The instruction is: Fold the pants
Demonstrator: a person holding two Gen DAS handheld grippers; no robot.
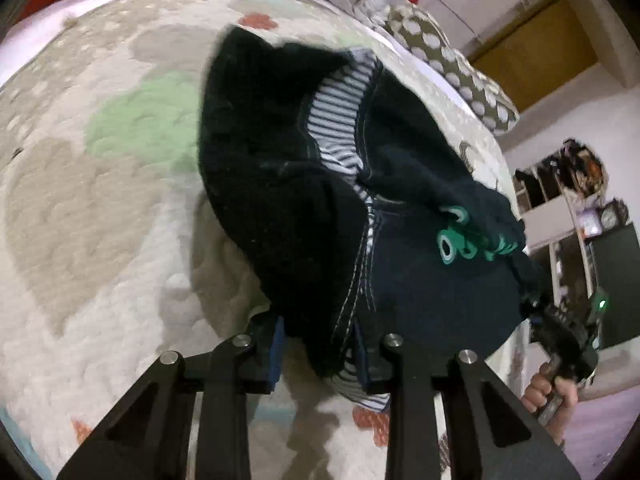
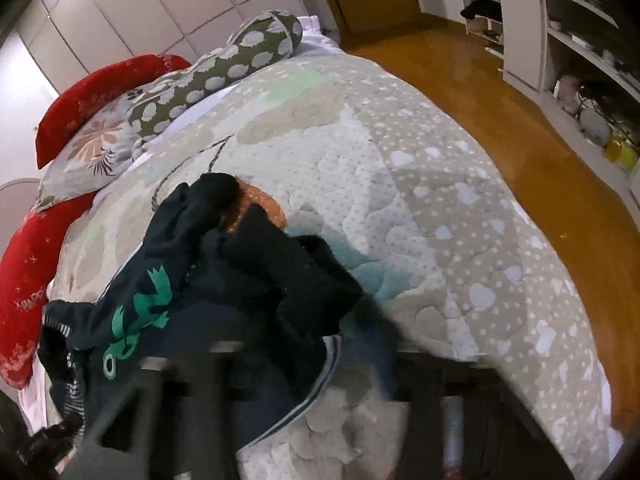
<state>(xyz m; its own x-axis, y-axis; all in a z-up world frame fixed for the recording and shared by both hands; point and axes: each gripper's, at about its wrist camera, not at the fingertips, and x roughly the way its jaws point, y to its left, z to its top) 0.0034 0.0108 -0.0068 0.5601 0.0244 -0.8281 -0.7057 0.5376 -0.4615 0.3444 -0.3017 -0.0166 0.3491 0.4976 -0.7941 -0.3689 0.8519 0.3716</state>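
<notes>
Left gripper [image 1: 320,354] low in the left wrist view, pads clamped on the edge of the dark navy pants [image 1: 304,184], a fold of cloth with white stitching and striped lining pinched between the blue-faced fingers [image 1: 276,356]. From that pinch, pants bunched and spreading up and away across the quilt [image 1: 100,200], striped lining [image 1: 336,120] exposed along a seam, green print [image 1: 452,246] toward the right side. Farther right in the same view, right gripper [image 1: 560,320] seen side-on with a small green light, gripped by a hand [image 1: 552,394], the far corner of the garment running to its tip. In the right wrist view, right gripper [image 2: 308,364] blurred at the bottom edge, pants [image 2: 224,280] heaped directly over and in front of its fingers, cloth covering the gap; whether pads pressing on the cloth or merely near it, cannot tell from the blur. Garment crumpled rather than flat, green print [image 2: 140,312] facing up on the left, striped trim at the lower edge. Beyond the pants, pale patterned quilt [image 2: 440,200] covering the bed, an orange patch [image 2: 260,204] just behind the heap. Further out, a green spotted bolster [image 2: 224,68], a floral pillow [image 2: 92,148] and red cushions [image 2: 100,96] at the head end, wooden floor [image 2: 500,100] and white shelves [image 2: 528,40] to the right.
</notes>
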